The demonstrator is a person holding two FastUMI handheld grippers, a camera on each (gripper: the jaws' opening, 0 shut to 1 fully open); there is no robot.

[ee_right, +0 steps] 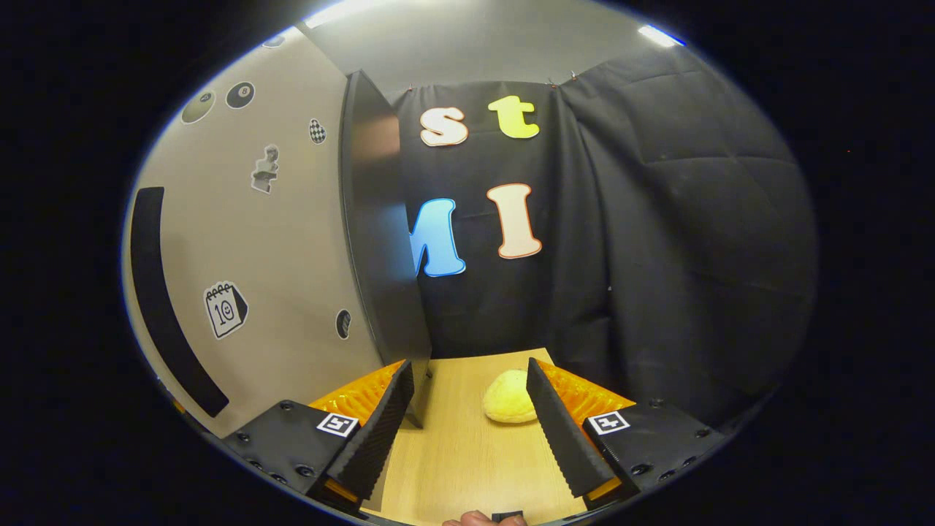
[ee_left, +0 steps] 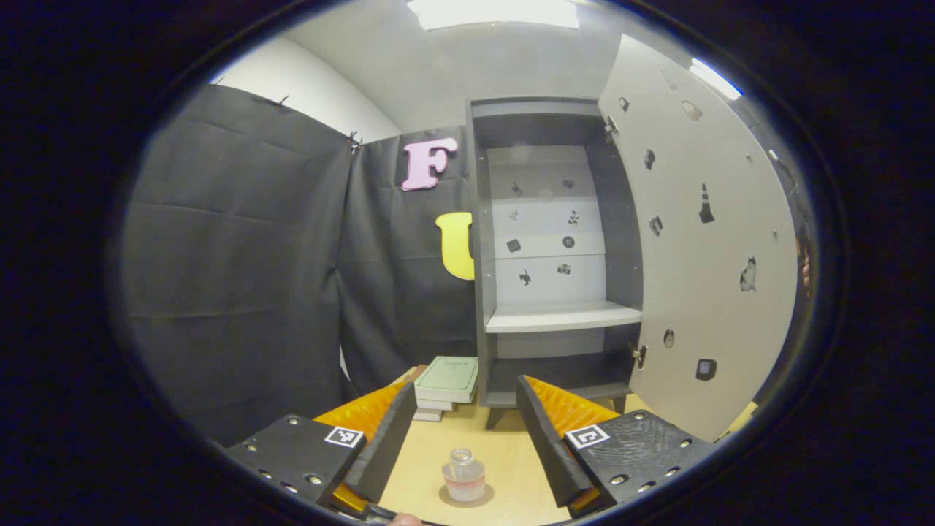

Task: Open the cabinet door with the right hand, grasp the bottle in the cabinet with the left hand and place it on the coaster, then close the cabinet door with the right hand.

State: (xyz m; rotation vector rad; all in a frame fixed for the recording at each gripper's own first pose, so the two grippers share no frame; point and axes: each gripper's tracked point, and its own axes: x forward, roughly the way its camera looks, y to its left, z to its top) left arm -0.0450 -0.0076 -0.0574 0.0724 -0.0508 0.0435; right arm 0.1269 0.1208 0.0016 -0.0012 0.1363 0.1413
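While left gripper (ee_left: 460,431) gapes, bottle (ee_left: 463,475) on coaster (ee_left: 482,501) (between fingers).

door (ee_left: 701,248) swung wide | cabinet (ee_left: 548,256) mouth unblocked | books (ee_left: 447,383) flank its left foot

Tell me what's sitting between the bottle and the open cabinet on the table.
In the left gripper view, only bare tabletop lies between the bottle on its coaster and the cabinet. A stack of books stands off to one side.
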